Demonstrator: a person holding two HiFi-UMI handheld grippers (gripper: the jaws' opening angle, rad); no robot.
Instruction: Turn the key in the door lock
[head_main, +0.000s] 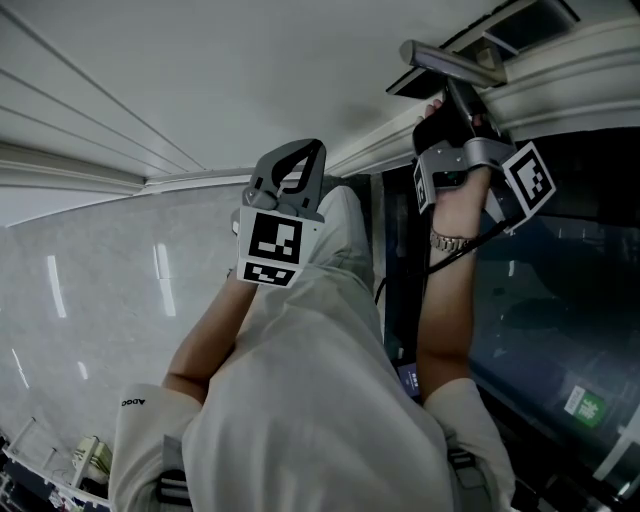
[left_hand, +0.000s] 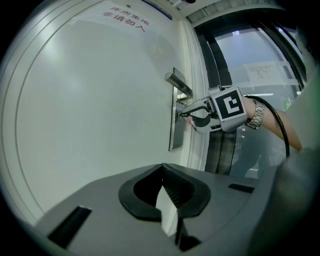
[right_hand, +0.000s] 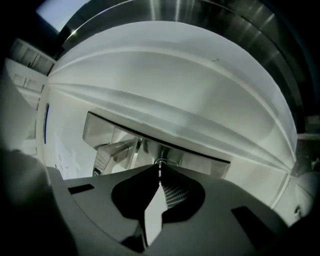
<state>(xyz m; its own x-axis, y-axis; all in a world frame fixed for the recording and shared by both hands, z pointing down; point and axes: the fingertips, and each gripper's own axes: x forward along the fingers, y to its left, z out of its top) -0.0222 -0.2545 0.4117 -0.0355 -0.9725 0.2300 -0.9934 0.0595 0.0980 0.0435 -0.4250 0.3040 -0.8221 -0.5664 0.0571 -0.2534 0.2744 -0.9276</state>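
A white door (left_hand: 100, 100) carries a steel lock plate (left_hand: 175, 135) with a lever handle (left_hand: 179, 84) above the keyhole. In the left gripper view my right gripper (left_hand: 183, 116) points level at the plate, its tips at the keyhole below the handle. The right gripper view has its jaws shut on the thin key (right_hand: 159, 169), which stands in the lock cylinder on the plate (right_hand: 205, 161), with the handle (right_hand: 116, 149) to the left. My left gripper (left_hand: 162, 166) hangs back from the door, shut and empty. In the head view it (head_main: 303, 152) sits left of the right gripper (head_main: 455, 98).
Right of the door frame stands a dark glass panel (left_hand: 235, 50) with a paper notice (left_hand: 265, 72). Red print (left_hand: 125, 22) runs along the top of the door. The person's light clothing (head_main: 320, 390) fills the lower head view, over a glossy pale floor (head_main: 90, 290).
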